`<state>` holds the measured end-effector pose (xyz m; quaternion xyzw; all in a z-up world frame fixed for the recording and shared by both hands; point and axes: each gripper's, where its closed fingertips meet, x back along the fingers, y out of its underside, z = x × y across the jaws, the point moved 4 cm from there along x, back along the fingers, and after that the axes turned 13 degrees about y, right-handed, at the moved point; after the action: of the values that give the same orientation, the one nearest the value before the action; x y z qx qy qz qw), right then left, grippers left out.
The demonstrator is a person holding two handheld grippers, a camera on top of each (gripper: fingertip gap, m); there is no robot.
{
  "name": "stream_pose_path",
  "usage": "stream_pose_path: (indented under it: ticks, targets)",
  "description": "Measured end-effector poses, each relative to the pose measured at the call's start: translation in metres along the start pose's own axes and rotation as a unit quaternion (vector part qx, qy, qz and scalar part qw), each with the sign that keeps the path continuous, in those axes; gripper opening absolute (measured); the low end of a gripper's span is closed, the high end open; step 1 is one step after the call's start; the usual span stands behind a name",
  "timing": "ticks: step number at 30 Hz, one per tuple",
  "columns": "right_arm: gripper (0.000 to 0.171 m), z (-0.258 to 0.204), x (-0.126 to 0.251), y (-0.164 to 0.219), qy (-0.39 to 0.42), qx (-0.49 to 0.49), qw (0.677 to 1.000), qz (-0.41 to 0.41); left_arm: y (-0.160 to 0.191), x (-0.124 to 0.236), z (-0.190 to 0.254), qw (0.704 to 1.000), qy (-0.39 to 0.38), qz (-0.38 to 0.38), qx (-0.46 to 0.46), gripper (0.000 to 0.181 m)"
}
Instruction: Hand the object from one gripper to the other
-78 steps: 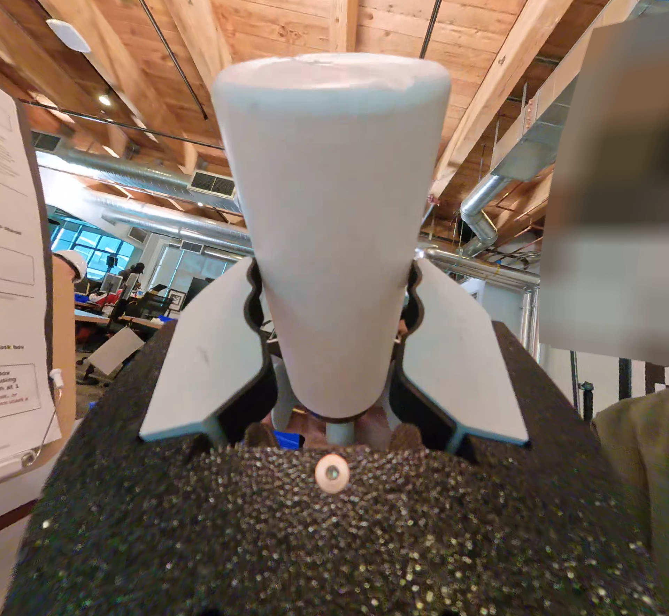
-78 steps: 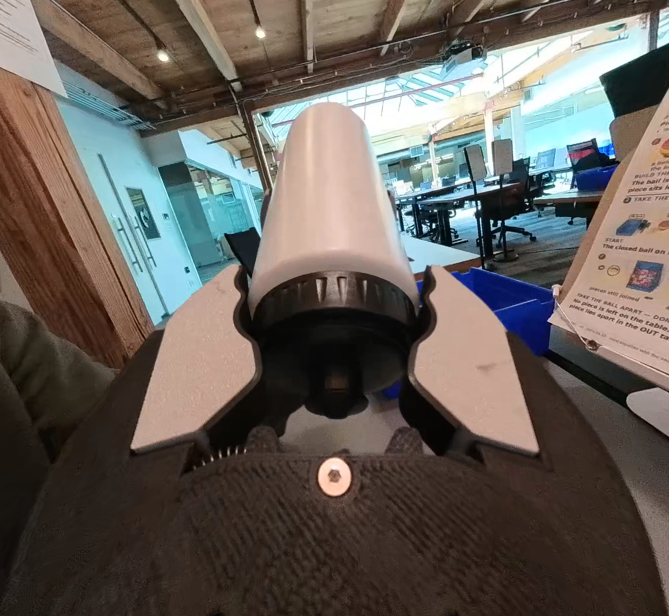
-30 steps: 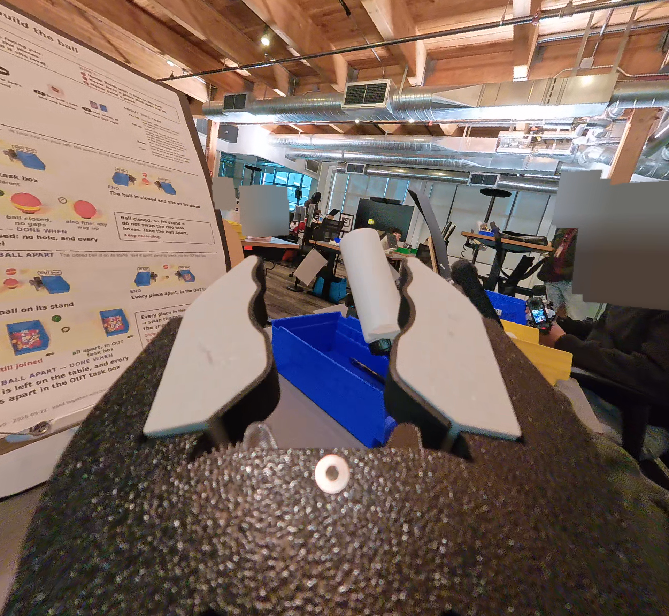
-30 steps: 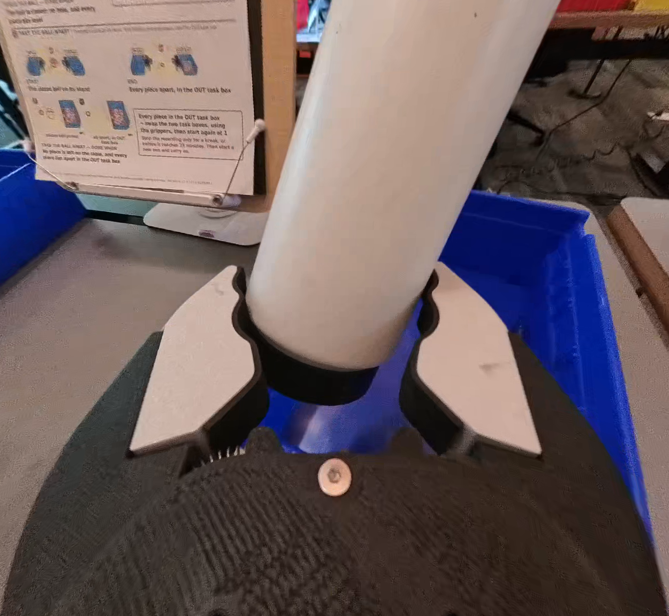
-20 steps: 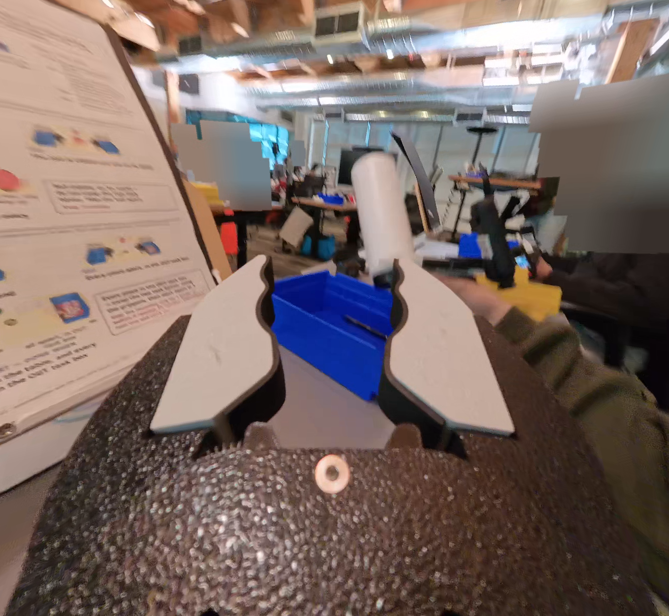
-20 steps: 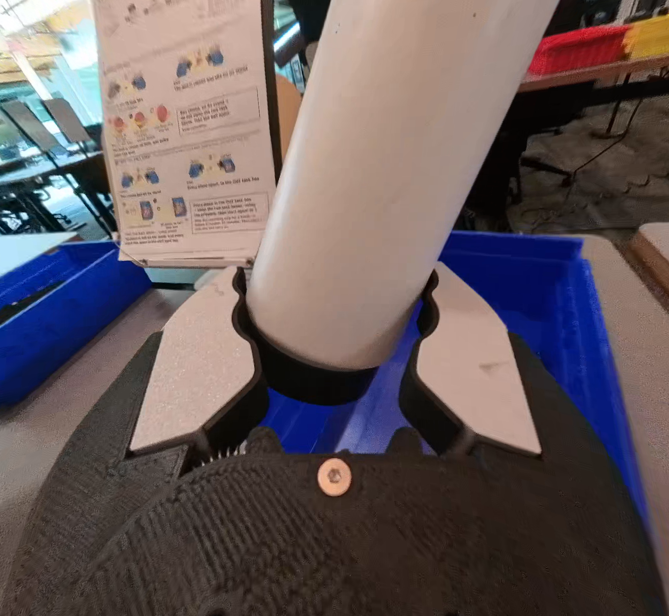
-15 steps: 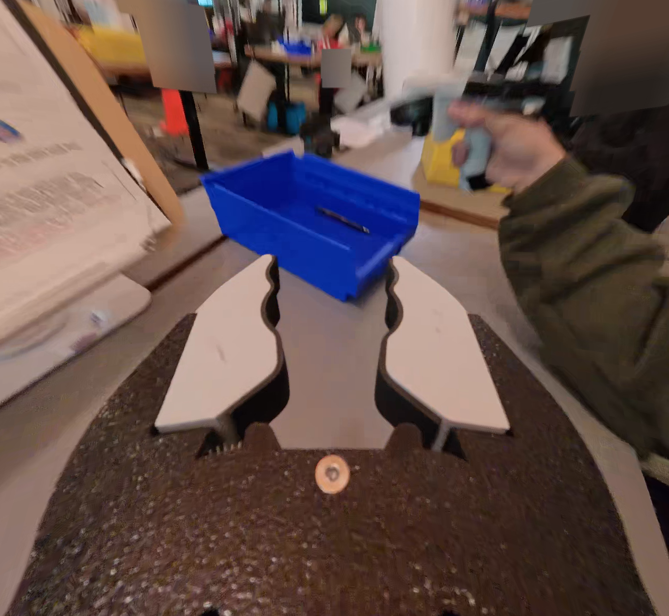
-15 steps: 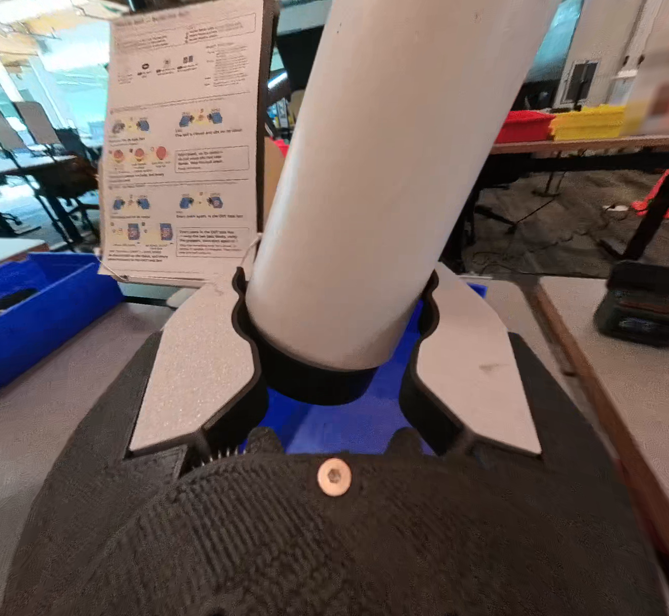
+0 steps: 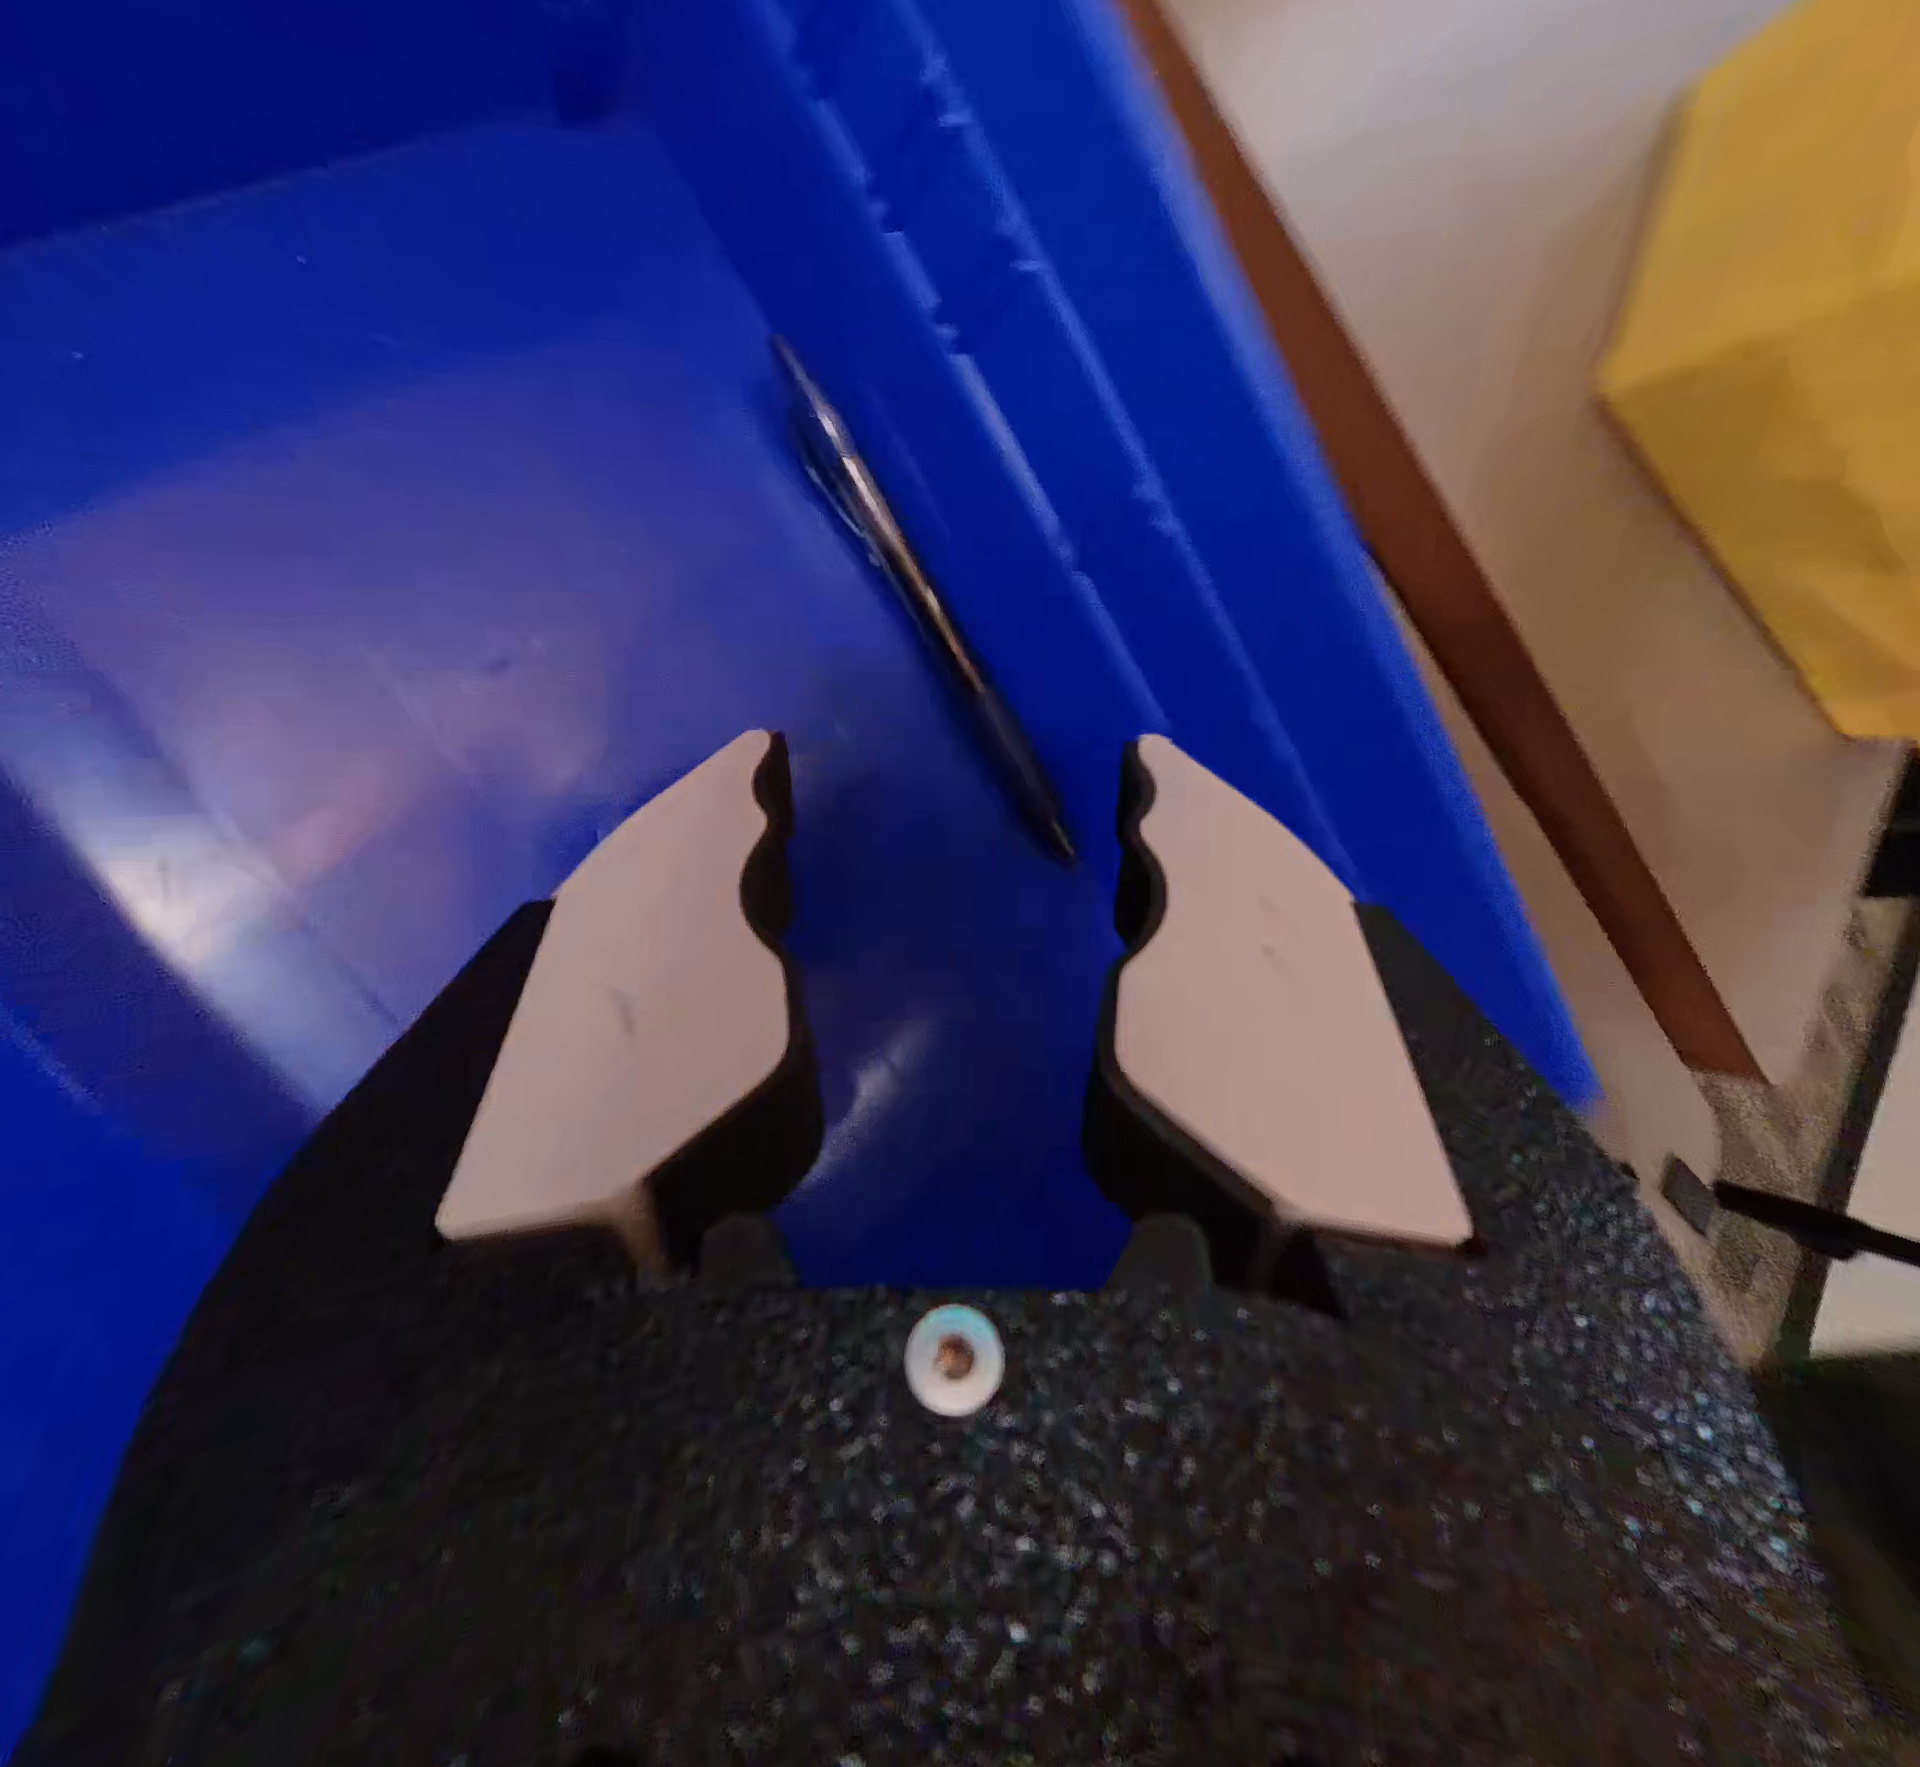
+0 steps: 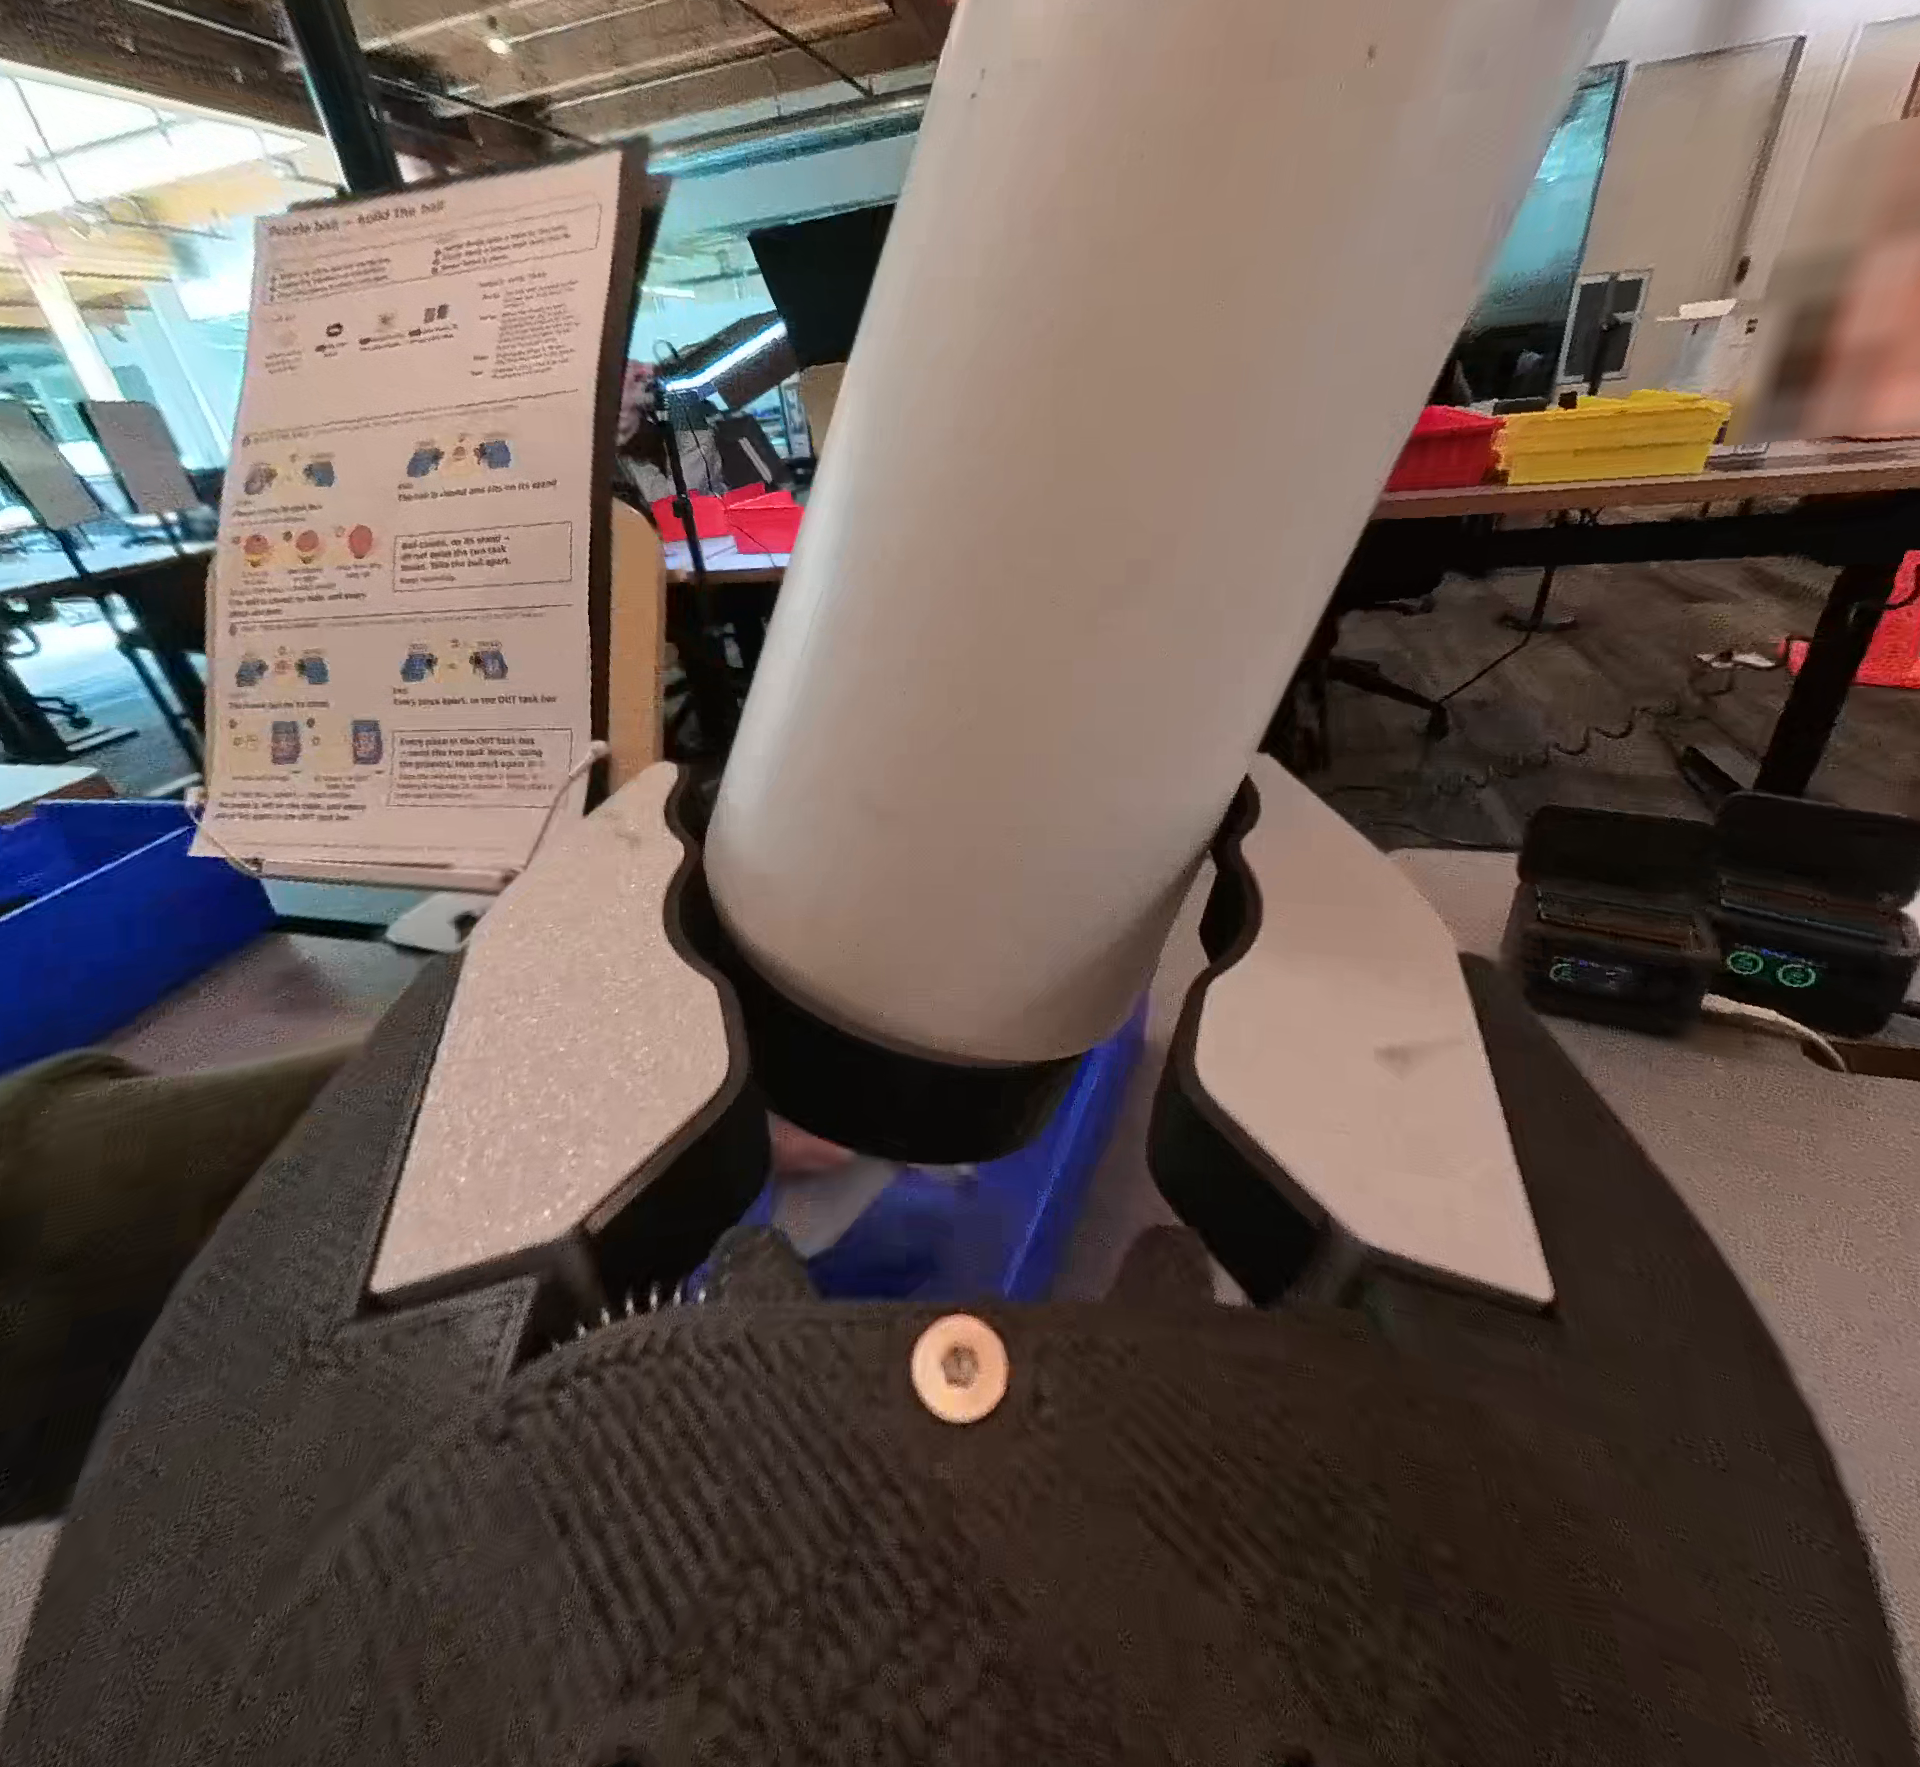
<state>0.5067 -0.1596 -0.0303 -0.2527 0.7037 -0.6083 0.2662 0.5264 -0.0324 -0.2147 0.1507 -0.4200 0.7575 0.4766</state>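
My right gripper (image 10: 961, 798) is shut on a white cylinder with a black end cap (image 10: 1091, 491); it is gripped near the capped end and leans up and to the right out of the frame. My left gripper (image 9: 951, 751) is open and empty, pointing down into a blue bin (image 9: 416, 470). A thin dark pen (image 9: 914, 585) lies on the bin floor along its right wall, its tip just ahead of my right-hand finger (image 9: 1247, 990). The cylinder does not show in the left wrist view.
A blue bin (image 10: 1049, 1146) sits below the right gripper and another blue bin (image 10: 104, 917) at the left. An instruction sheet on a stand (image 10: 416, 522) is behind. Two black cases (image 10: 1704, 917) sit on the table at right. A yellow bin (image 9: 1787, 346) lies beyond the table edge. About 25 cm separates my left fingertips from my right. The thin dark pen (image 9: 914, 585) lies some 7 cm from my left tips, 30 cm from my right tips.
My left gripper has swung down from facing the room and moved into the blue bin, close to the pen. The right gripper has tilted up a little, still holding the cylinder.
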Motion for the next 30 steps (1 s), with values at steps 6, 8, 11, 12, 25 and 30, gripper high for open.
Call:
stream_pose_path:
  ticks: [6,8,11,12,25,30]
  targets:
    - [0.094,0.016,0.001,0.008,-0.023,-0.046,0.999,-0.001,-0.013,-0.046,-0.028,0.992,-0.106,-0.07,-0.027,0.049]
    - [0.094,0.019,0.002,0.01,-0.028,-0.055,0.998,-0.002,-0.017,-0.05,-0.025,0.99,-0.11,-0.074,-0.051,0.043]
    - [0.094,0.022,0.003,0.012,-0.034,-0.063,0.997,-0.004,-0.02,-0.058,-0.021,0.991,-0.098,-0.057,-0.069,0.036]
    - [0.094,0.023,0.004,0.013,-0.033,-0.063,0.997,-0.004,-0.02,-0.059,-0.019,0.991,-0.094,-0.051,-0.076,0.033]
    - [0.094,0.021,0.011,0.01,-0.039,-0.05,0.998,-0.003,-0.006,-0.034,-0.021,0.988,-0.094,-0.119,-0.02,0.059]
    - [0.094,0.01,0.008,0.013,-0.04,-0.027,0.999,-0.013,-0.009,-0.049,-0.026,0.979,-0.149,-0.128,-0.054,0.047]
